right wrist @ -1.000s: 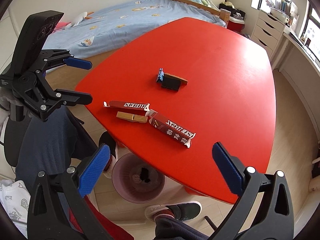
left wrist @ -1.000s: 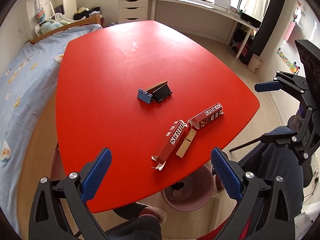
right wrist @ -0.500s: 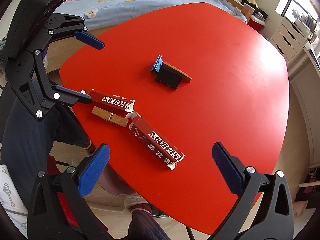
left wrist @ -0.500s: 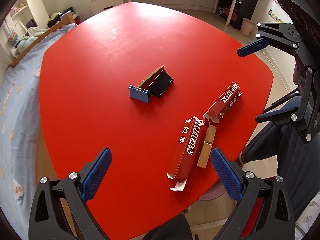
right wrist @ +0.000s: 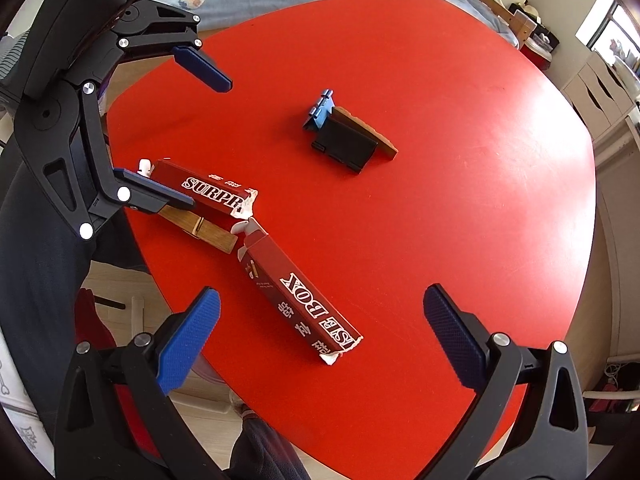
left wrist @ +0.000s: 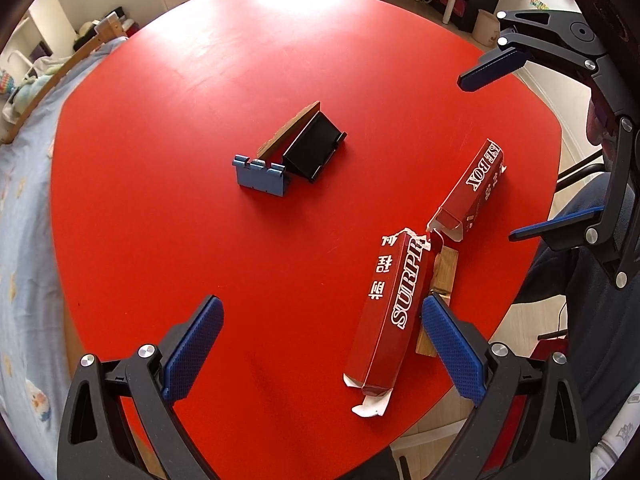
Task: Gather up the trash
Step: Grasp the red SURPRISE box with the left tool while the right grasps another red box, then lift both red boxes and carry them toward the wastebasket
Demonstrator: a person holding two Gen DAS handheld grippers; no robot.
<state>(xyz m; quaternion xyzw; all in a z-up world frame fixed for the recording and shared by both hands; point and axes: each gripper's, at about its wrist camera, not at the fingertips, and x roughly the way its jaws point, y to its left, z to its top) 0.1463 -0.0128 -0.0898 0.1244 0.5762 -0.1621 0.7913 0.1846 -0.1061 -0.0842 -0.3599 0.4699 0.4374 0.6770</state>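
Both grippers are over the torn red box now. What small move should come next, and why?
Probably lower the right gripper onto the "SE BOX" half and close. That half lies between its open fingers, torn apart from the "SURPR" half, with red table bare beside it. The left gripper is also open, but only its right finger is near the SURPR half.

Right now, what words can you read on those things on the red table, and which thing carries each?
"SURPR": white capitals on the torn red carton half nearest the left gripper.
"SE BOX": on the other torn red carton half, near the right gripper.
White Chinese characters run beside both words; I cannot make them out.
The wooden clothespin and the blue, black and wooden pieces show no text.
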